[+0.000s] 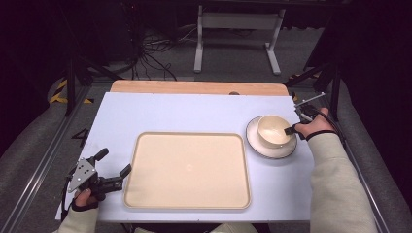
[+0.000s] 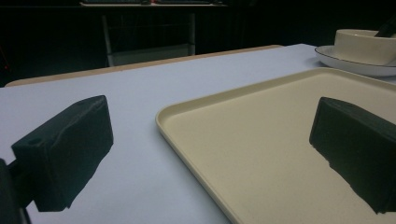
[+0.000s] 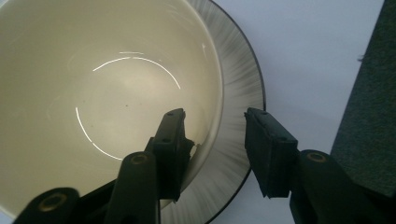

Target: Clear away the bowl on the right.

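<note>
A cream bowl (image 1: 273, 130) stands on a white plate with a dark rim (image 1: 284, 151) at the right of the table. My right gripper (image 1: 290, 129) reaches it from the right. In the right gripper view the bowl (image 3: 107, 84) sits on the plate (image 3: 238, 93), and my right gripper (image 3: 215, 116) straddles the bowl's near wall: one jaw is inside, the other outside over the plate, with a gap still showing at the outer pad. My left gripper (image 1: 114, 162) rests open at the tray's front left corner, holding nothing.
A large cream tray (image 1: 187, 170) lies bare in the middle of the pale table (image 1: 184, 111); its corner (image 2: 280, 140) runs between the left gripper's (image 2: 210, 154) jaws. A wooden strip (image 1: 194, 87) edges the far side. Grey padding (image 3: 369, 116) borders the table's right.
</note>
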The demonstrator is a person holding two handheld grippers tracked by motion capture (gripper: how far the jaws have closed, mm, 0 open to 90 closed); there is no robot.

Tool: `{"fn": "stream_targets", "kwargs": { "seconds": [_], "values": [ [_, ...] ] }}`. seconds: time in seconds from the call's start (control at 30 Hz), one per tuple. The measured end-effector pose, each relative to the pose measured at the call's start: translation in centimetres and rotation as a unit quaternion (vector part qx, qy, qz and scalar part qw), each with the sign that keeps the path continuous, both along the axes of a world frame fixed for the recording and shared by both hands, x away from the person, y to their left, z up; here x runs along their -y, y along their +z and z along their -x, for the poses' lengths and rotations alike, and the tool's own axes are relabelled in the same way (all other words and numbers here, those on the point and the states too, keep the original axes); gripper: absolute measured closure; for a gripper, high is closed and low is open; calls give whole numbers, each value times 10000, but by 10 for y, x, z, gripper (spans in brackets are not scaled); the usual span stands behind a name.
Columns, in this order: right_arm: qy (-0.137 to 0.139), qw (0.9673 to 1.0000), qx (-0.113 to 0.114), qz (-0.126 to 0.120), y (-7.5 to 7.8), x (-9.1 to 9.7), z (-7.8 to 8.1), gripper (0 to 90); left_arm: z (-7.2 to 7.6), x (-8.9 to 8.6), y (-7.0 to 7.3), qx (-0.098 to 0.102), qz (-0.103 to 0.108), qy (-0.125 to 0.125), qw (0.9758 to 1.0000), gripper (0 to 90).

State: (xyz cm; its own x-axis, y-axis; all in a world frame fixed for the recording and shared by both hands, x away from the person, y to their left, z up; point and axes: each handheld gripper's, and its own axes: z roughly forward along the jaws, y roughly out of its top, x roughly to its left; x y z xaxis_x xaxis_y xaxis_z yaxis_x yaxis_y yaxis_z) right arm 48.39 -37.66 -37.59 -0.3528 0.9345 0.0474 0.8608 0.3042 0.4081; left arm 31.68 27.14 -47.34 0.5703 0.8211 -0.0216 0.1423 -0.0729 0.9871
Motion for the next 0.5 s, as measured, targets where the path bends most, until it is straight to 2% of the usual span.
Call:
{"fn": "stream_targets", "kwargs": {
  "seconds": [0.17, 0.3, 0.5],
  "values": [
    [-76, 9996, -253, -114, -5, -2, -5, 645, 0, 0, 0, 11, -17, -15, 10000, 1],
    [-116, 9993, -340, -112, -8, -5, -7, 685, 0, 0, 0, 9, -30, -20, 10000, 1],
    [-339, 9981, -496, -161, -15, -9, -9, 753, 0, 0, 0, 14, -33, -29, 10000, 1]
  ]
}}
